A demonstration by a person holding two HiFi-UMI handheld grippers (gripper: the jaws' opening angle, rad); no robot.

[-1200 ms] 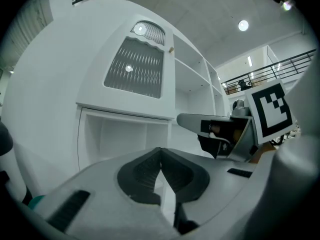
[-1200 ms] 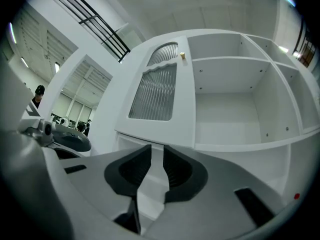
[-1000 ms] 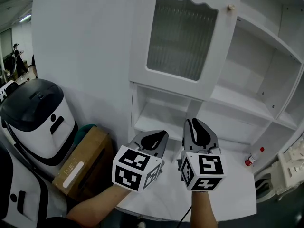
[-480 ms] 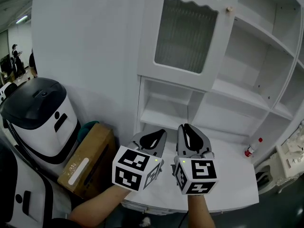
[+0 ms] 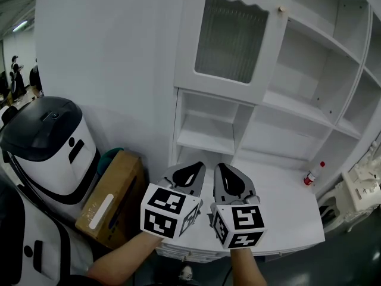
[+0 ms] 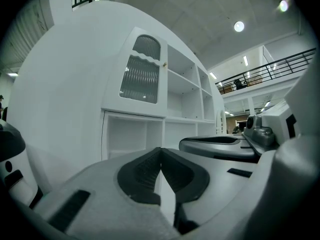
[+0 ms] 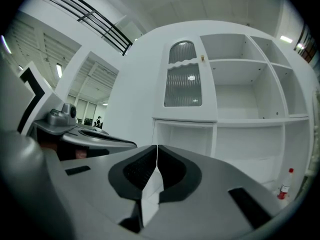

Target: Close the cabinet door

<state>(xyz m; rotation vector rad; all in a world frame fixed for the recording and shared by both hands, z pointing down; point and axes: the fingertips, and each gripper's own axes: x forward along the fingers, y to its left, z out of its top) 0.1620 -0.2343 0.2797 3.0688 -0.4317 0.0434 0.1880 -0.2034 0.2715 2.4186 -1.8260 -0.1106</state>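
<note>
The white cabinet door (image 5: pixel 235 40) with ribbed glass and a small knob (image 5: pixel 281 9) lies flat against the upper left compartment of the shelf unit. The same door (image 6: pixel 142 74) shows in the left gripper view, and the door (image 7: pixel 183 79) in the right gripper view. Both grippers hover side by side over the white counter (image 5: pixel 286 204), well below and short of the door. My left gripper (image 5: pixel 191 166) is shut and holds nothing. My right gripper (image 5: pixel 224 167) has just been closing and is now shut with nothing between its jaws. The fingertips meet in each gripper view (image 6: pixel 160 149) (image 7: pixel 156 146).
To the left stand a white machine with a black lid (image 5: pixel 50 142) and a cardboard box (image 5: pixel 110 204). A small bottle with a red cap (image 5: pixel 312 174) stands at the counter's right end. Open white shelves (image 5: pixel 309 70) fill the right side.
Both grippers have drawn back from the cabinet and sunk a little. The right gripper's jaws have closed from a small gap to shut. The door looks unchanged.
</note>
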